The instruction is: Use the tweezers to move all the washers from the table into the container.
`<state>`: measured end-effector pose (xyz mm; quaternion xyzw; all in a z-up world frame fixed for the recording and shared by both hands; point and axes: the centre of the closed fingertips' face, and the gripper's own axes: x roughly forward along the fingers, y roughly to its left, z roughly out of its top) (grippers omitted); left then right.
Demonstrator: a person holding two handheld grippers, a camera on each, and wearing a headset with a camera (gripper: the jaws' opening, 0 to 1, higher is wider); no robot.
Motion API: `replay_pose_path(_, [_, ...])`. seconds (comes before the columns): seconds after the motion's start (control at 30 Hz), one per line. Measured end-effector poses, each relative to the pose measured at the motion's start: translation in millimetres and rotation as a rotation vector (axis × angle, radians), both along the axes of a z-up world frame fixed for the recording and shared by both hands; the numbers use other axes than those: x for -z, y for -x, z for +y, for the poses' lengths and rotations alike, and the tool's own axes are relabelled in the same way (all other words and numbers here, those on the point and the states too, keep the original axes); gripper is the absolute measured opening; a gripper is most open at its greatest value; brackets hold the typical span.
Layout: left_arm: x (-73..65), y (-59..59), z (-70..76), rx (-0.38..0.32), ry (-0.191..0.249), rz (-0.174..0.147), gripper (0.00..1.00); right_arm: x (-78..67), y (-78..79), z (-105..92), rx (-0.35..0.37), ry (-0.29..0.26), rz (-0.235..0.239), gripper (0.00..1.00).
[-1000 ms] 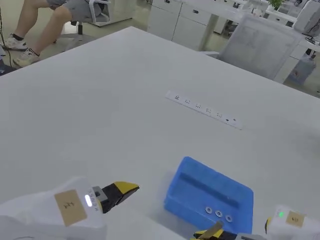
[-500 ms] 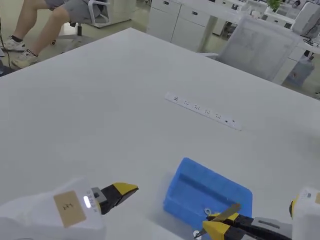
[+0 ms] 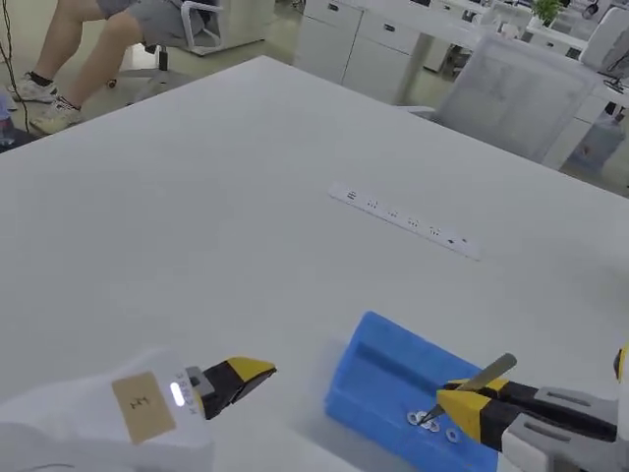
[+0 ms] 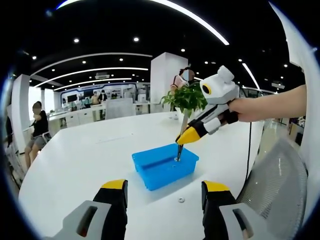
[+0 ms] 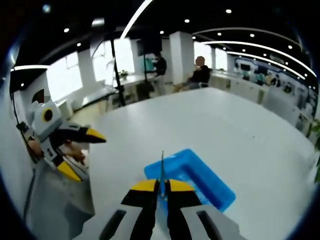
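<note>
A blue container (image 3: 393,369) stands on the white table near its front edge, with three small washers (image 3: 433,425) inside. My right gripper (image 3: 456,401) reaches over it from the right, shut on silver tweezers (image 3: 482,379) whose tips dip among the washers. In the right gripper view the tweezers (image 5: 162,175) stick out between the shut jaws above the container (image 5: 202,182). My left gripper (image 3: 246,375) hovers left of the container; in its own view the left gripper (image 4: 165,195) stands open with nothing between the jaws. One washer (image 4: 181,200) lies on the table in front of the container (image 4: 160,167).
A white power strip (image 3: 403,218) lies across the middle of the table (image 3: 197,216). A grey chair (image 3: 511,88) stands past the far edge, and a seated person (image 3: 88,39) is at the far left. A plant (image 4: 187,100) stands beyond the container.
My right gripper has risen from the bottom edge and moved right, carrying the tweezer tips from the container's front edge to inside it. The left gripper has stayed put.
</note>
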<state>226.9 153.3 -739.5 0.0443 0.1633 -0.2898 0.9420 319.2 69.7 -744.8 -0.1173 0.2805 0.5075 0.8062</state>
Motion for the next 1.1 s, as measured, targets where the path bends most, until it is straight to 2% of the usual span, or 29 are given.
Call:
replay_pose_path(0.23, [0.6,0.7,-1.2,0.008,0.0,0.002,0.59,0.2,-14.8,6.9,0.037,-0.019,-0.004,0.03])
replay_pose_path(0.6, [1.3,1.0,-1.2,0.008,-0.001,0.006,0.59,22.6,-29.4,12.3,0.048,0.006,0.029,0.03])
replay_pose_path(1.1, [1.6,1.4,-0.6,0.008,0.001,0.008,0.59,50.7,-36.1,18.9,0.057,0.033,0.077,0.03])
